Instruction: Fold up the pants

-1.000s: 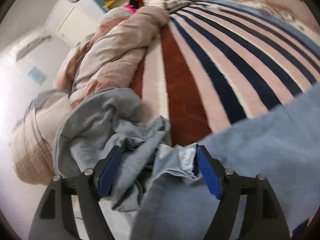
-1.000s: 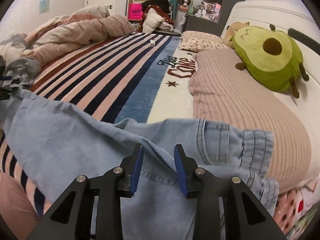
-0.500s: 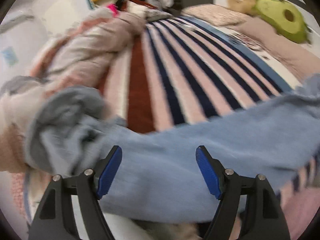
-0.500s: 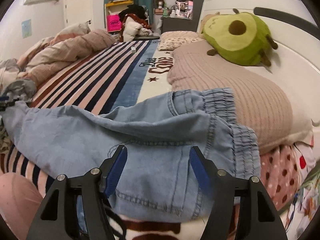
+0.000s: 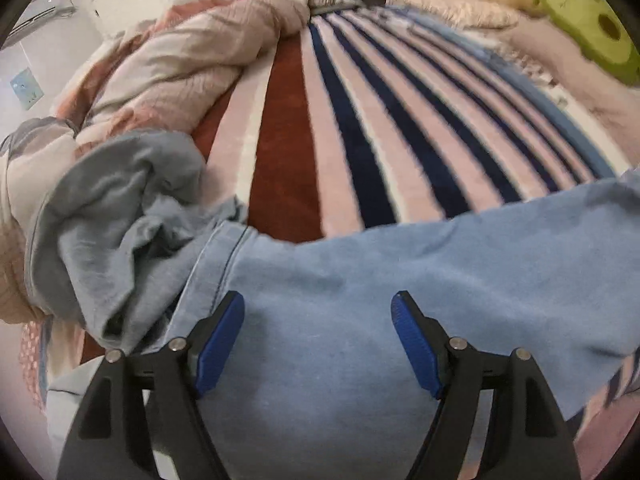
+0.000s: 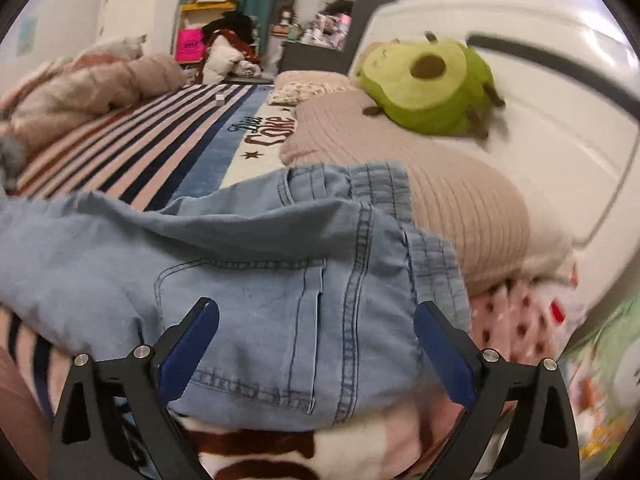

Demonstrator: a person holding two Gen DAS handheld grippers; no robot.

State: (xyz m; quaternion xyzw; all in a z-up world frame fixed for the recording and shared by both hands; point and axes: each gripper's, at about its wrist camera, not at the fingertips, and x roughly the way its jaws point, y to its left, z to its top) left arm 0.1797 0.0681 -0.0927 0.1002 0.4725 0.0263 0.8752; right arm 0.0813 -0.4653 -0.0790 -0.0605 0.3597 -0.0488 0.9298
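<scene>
1. Our right gripper has just been opening: a second ago its pads pinched a fold of the light blue denim pants; now they stand wide apart over the back pocket, gripping nothing.
2. The waistband has dropped onto the striped blanket, against the beige pillow.
3. In our left wrist view, the leg hem, earlier bunched between the left gripper's pads, now lies flat beside the grey garment.

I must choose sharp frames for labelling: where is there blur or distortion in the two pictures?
Left wrist view: the striped blanket is softly smeared, its straight stripes bowed by the fisheye. Right wrist view: the avocado plush and the right margin streak, while the jeans stitching stays fairly crisp.
</scene>
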